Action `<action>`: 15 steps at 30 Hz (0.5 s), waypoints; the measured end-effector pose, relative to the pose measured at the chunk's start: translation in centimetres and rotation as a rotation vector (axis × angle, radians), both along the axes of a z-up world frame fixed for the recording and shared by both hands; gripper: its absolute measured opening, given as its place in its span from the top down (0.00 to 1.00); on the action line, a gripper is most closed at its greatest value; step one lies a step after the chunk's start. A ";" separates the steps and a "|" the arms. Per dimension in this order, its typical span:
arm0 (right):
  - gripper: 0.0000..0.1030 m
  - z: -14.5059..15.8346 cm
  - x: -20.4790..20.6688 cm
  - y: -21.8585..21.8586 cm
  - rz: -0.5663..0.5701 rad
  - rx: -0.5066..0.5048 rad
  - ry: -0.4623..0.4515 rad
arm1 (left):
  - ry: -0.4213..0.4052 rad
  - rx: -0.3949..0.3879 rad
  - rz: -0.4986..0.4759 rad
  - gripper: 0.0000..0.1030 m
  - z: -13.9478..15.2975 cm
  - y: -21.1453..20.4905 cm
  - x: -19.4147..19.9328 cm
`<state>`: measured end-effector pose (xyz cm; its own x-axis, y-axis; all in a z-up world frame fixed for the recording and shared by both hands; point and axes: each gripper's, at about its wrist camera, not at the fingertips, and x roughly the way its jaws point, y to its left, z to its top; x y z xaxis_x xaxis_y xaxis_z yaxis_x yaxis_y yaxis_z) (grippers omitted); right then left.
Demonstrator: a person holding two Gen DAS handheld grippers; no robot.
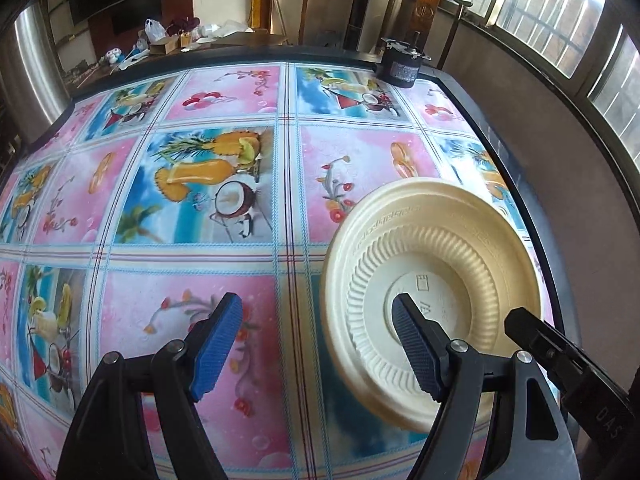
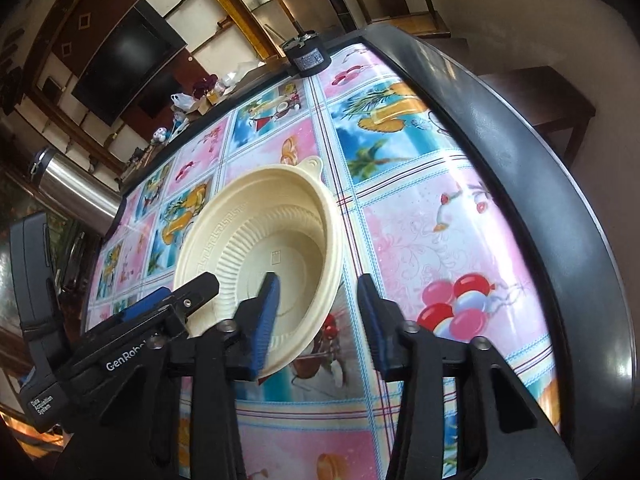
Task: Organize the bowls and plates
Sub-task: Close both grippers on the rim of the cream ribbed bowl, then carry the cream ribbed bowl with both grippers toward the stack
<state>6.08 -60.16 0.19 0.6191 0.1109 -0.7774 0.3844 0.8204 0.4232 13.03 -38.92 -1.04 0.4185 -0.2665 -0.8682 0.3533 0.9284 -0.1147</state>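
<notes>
You are working on a cream plate (image 1: 432, 280) lying near the right edge of the table (image 1: 224, 240); it looks like a shallow dish nested in another, though that is hard to confirm. It is holding nothing. No other plates or bowls are showing, so sorting seems barely begun. Your left gripper (image 1: 316, 348) is standing wide apart, one finger over the plate's centre, gripping nothing. Your right gripper (image 2: 320, 320) is straddling the plate's near rim with a gap showing, not yet clamping.

"genrobot" on left gripper (image 2: 138, 312)
</notes>
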 end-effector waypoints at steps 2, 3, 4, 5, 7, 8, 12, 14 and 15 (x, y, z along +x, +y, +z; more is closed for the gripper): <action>0.85 -0.2 0.1 -0.2 0.013 0.007 0.000 | -0.022 0.005 -0.004 0.44 -0.1 -0.2 -0.2; 0.85 -0.3 0.1 -0.1 0.018 0.007 0.002 | -0.022 0.007 -0.016 0.55 -0.1 -0.5 -0.2; 0.85 -0.4 0.0 0.0 0.024 0.007 0.000 | -0.001 0.022 -0.031 0.73 -0.5 -0.9 -0.2; 0.85 -0.4 0.0 0.0 0.023 0.007 -0.003 | 0.025 0.022 -0.039 0.80 -0.9 -1.0 -0.2; 0.85 -0.4 -0.3 0.2 0.023 0.008 -0.006 | 0.052 0.019 -0.046 0.82 -1.4 -1.1 -0.4; 0.85 -0.4 -0.5 0.3 0.021 0.009 -0.007 | 0.036 0.026 -0.049 0.82 -1.4 -1.0 -0.7; 0.85 0.0 -1.5 0.9 0.026 0.011 -0.013 | 0.041 0.015 -0.064 0.83 -1.0 0.0 -2.4; 0.85 0.1 -2.3 1.4 0.036 0.017 -0.016 | 0.040 0.019 -0.067 0.83 -0.8 0.8 -3.5; 0.85 0.2 -2.7 1.8 0.042 0.013 -0.014 | 0.043 0.008 -0.065 0.83 -0.6 1.4 -4.1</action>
